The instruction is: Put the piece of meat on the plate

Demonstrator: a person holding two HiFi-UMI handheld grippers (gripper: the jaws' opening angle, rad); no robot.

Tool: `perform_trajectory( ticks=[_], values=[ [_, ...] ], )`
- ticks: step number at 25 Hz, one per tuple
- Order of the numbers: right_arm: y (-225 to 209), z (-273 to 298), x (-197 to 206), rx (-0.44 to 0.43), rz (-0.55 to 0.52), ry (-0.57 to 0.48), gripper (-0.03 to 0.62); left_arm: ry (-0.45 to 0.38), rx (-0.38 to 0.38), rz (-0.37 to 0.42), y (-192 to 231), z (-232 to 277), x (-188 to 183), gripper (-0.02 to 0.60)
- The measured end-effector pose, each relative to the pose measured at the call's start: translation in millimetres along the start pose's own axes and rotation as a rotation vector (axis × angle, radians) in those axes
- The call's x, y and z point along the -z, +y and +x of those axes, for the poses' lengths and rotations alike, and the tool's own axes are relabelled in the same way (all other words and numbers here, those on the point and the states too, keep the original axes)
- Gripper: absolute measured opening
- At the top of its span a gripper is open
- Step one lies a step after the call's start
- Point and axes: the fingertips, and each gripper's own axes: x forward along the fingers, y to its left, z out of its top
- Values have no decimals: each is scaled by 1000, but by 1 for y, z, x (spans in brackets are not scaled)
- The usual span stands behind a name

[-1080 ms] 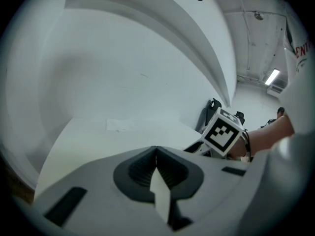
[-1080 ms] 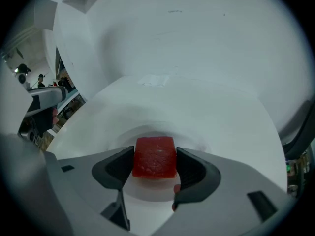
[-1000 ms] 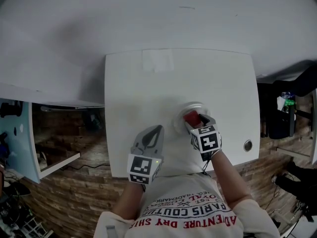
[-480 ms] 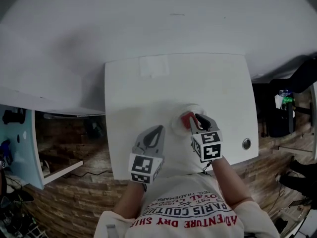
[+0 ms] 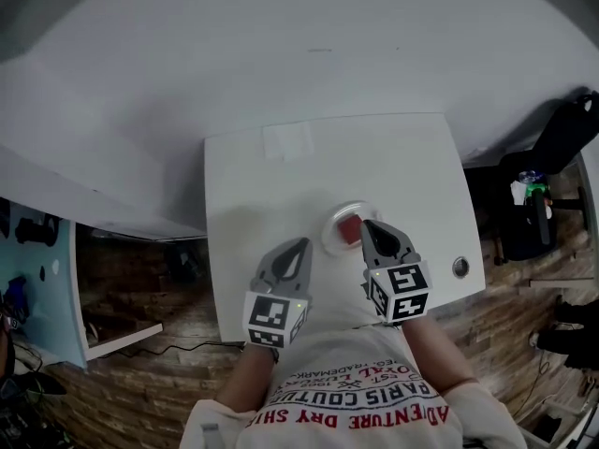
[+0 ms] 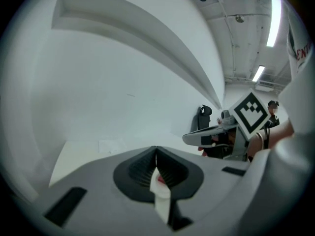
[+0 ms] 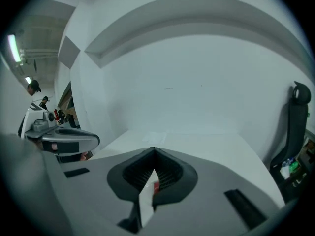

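A small red piece of meat (image 5: 349, 228) lies on a small round white plate (image 5: 329, 234), which sits on the white square counter (image 5: 271, 190) right of its middle. The right tool (image 5: 365, 223) has its grey jaws pressed together tip to tip, with nothing between the tips. In the head view its tip lies right at the meat's right edge; whether it touches the meat cannot be told. The left tool (image 5: 301, 242) hangs over the counter's near part, well left of the plate. Its jaws are also closed, and it grips nothing. The left gripper view shows the right tool's marker cube (image 6: 251, 113) off to its right.
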Motion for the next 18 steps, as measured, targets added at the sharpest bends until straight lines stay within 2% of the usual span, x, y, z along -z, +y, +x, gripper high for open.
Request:
perform_trajectory(
  ticks=[11, 18],
  values=[
    [39, -60, -76, -47, -92, -246, 12, -174, -67, 75, 8, -46, -70, 6],
    [52, -62, -92, -60, -107, -277, 12, -254, -95, 90, 22, -63, -101, 7]
  ],
)
